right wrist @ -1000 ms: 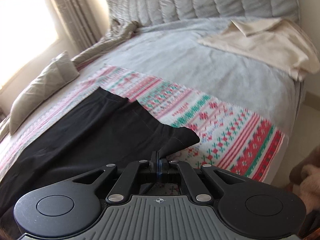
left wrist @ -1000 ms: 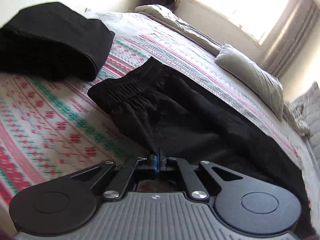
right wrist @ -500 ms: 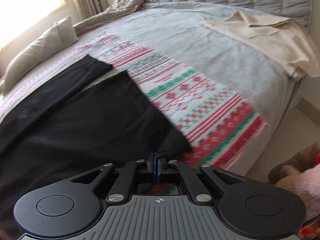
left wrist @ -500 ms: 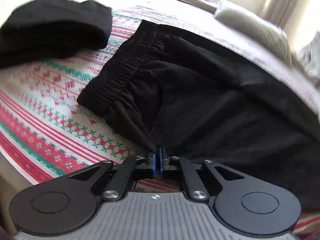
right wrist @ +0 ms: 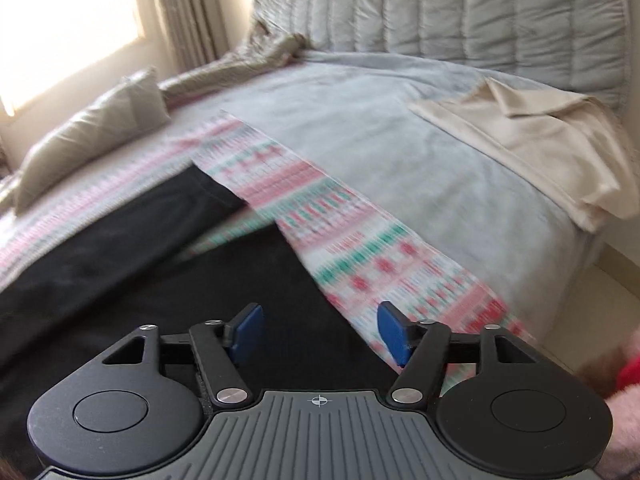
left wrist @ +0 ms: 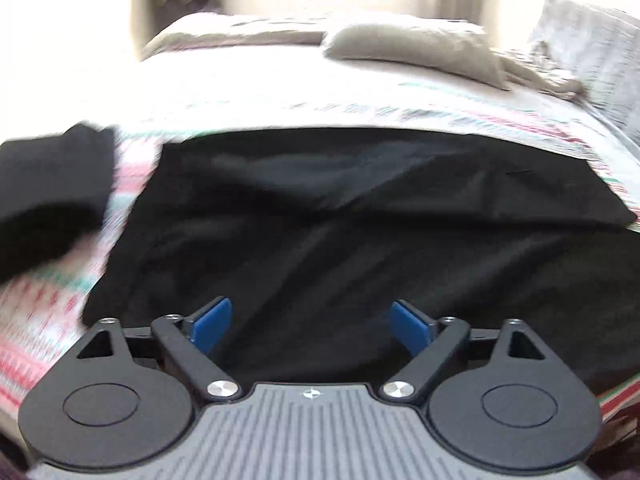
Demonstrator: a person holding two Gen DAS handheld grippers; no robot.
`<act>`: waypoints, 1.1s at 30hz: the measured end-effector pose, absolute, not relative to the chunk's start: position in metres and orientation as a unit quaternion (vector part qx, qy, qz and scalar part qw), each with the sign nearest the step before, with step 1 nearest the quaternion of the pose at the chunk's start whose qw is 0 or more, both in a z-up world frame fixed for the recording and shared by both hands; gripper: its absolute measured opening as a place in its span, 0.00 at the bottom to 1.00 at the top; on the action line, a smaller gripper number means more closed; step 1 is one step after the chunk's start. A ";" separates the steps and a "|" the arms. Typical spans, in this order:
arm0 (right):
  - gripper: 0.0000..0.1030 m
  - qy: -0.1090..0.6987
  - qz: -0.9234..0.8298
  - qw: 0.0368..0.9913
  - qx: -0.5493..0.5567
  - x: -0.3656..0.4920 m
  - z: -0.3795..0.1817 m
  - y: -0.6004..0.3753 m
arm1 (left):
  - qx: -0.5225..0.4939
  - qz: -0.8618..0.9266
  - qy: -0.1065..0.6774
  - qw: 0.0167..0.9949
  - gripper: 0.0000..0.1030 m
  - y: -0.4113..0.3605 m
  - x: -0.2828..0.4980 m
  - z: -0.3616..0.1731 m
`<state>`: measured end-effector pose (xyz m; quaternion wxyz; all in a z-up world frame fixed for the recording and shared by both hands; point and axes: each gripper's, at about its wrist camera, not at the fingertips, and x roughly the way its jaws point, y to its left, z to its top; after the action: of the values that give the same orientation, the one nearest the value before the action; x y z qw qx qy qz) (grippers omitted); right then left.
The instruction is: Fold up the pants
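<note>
The black pants (left wrist: pixel 340 232) lie spread flat on the patterned red, green and white blanket (left wrist: pixel 44 308). My left gripper (left wrist: pixel 311 326) is open and empty, just above the near edge of the pants. In the right wrist view the two pant legs (right wrist: pixel 168 280) run away to the left, with a strip of blanket between their ends. My right gripper (right wrist: pixel 320 334) is open and empty over the near leg's hem, its right finger over the blanket (right wrist: pixel 360 248).
A folded black garment (left wrist: pixel 48 192) lies left of the pants. Grey pillows (left wrist: pixel 412 52) lie along the far side under the window. A beige cloth (right wrist: pixel 532 148) lies on the grey bedspread (right wrist: pixel 360 120) near the quilted headboard. The bed edge drops off at right.
Both grippers were shut on the pants' near edge. They pulled it toward the bed's edge, then opened and let go. The pants now lie flat.
</note>
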<state>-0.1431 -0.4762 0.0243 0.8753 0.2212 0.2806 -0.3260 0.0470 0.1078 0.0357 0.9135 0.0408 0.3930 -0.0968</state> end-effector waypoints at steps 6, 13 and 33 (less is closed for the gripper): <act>0.70 0.279 -0.269 0.891 0.237 -0.094 0.029 -0.487 | 0.061 -0.137 0.356 0.922 0.99 0.047 0.091 0.041; 0.70 0.303 -0.234 0.892 0.241 -0.024 0.028 -0.515 | 0.088 -0.157 0.363 0.914 1.00 -0.004 0.149 0.036; 0.65 0.339 -0.191 0.909 0.150 0.175 -0.026 -0.563 | 0.171 -0.216 0.352 0.895 1.00 -0.121 0.307 -0.030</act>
<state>0.1746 -0.5630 -0.0256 0.9089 0.1498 0.3388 -0.1913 0.3074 -0.1205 -0.0296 0.8945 0.1710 0.3521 -0.2158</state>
